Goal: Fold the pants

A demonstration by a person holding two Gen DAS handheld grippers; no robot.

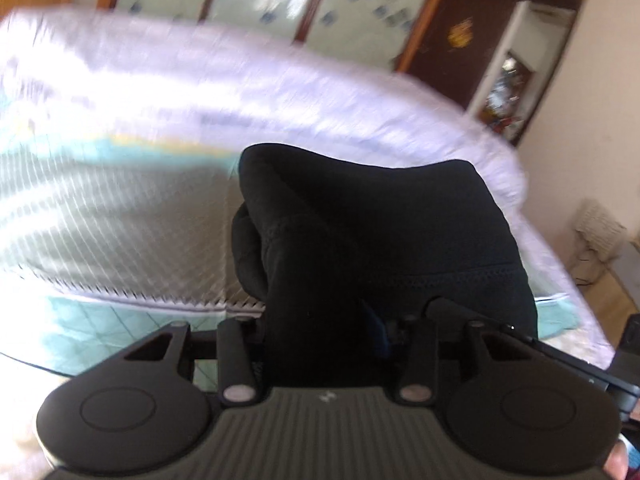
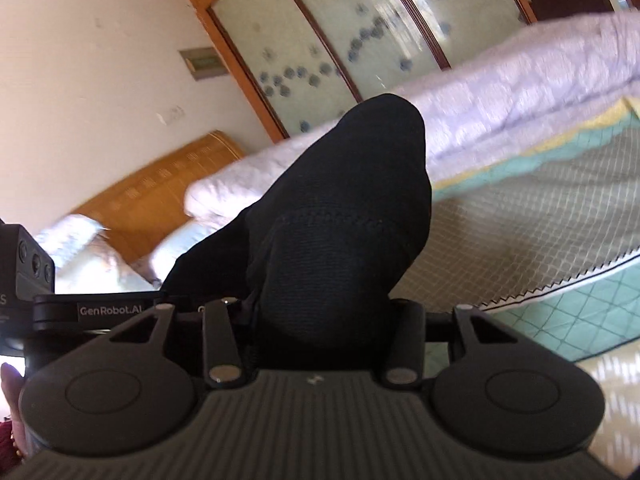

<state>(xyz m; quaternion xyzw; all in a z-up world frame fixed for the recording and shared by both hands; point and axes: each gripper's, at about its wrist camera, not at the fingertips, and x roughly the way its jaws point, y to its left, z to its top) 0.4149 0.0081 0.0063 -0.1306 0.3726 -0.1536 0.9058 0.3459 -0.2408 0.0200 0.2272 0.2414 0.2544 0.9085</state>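
Two fisheye views look along two hand-held grippers, each with black pants bunched up between its fingers and lifted above a bed.

In the left wrist view, the left hand-held gripper [image 1: 324, 320] is closed on a thick fold of the black pants [image 1: 360, 232]; the cloth hides its fingertips and blocks the middle of the view. Behind lies the bed [image 1: 100, 208], with a grey diamond-quilted cover edged in teal and a pale lilac duvet [image 1: 200, 92] heaped along its far side — all blurred. Far right stands a dark wooden cabinet [image 1: 460, 32] with a white-framed glass case of small, unreadable items beside it.

In the right wrist view, the right hand-held gripper [image 2: 320, 312] grips another bunch of the black pants [image 2: 340, 208], which rises in a hump and covers the fingers. At near left, the other gripper's body reads "GenRobot.AI" [image 2: 110, 311]. Beyond are frosted sliding doors [image 2: 360, 32] with blue flower prints in orange wood frames, a wooden headboard [image 2: 160, 184] — and pillows [image 2: 72, 240] at left.
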